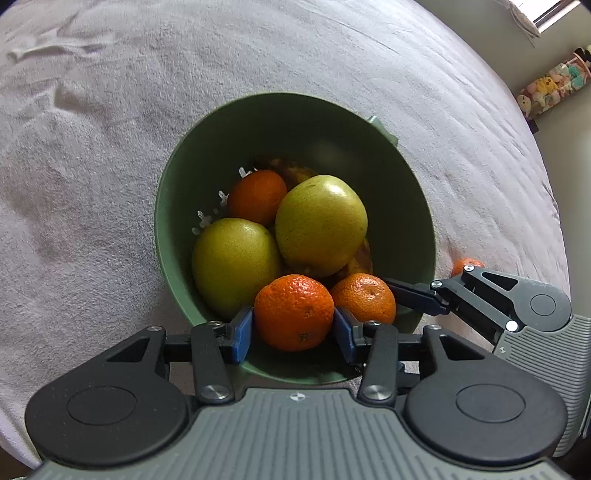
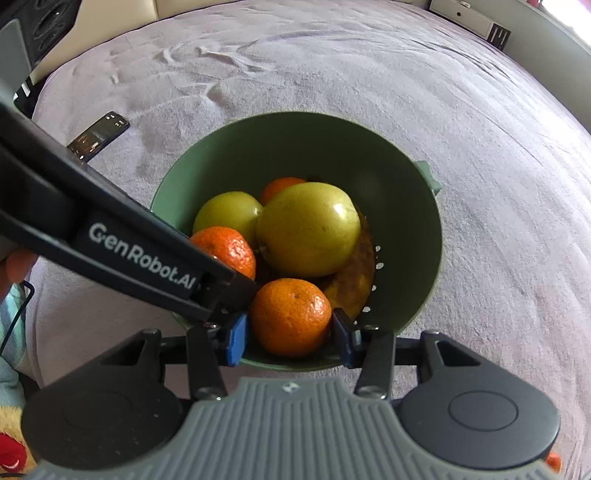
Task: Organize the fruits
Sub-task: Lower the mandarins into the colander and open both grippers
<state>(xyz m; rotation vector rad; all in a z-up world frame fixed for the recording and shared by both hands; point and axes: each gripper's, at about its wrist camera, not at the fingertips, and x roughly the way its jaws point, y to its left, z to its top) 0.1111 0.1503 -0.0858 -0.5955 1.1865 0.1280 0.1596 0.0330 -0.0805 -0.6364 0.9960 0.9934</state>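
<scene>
A green colander bowl (image 1: pixel 177 206) (image 2: pixel 413 236) sits on a pale blanket. It holds two yellow-green round fruits (image 1: pixel 321 225) (image 1: pixel 234 266), a tangerine at the back (image 1: pixel 256 197) and something yellow-brown underneath (image 2: pixel 354 280). My left gripper (image 1: pixel 293 319) is shut on a tangerine (image 1: pixel 293 312) over the bowl's near rim. In the right wrist view that tangerine (image 2: pixel 225 251) shows beside the left tool's labelled black linkage (image 2: pixel 140 254). My right gripper (image 2: pixel 290 328) is shut on a second tangerine (image 2: pixel 290 317) (image 1: pixel 364 297), just right of the first. Both tangerines hang close together inside the near rim.
One loose tangerine (image 1: pixel 467 266) lies on the blanket right of the bowl. A dark phone (image 2: pixel 98 136) lies on the blanket to the bowl's left. Plush toys (image 1: pixel 550 88) stand off the bed at the far right, and a white box (image 2: pixel 469 18) sits beyond its far edge.
</scene>
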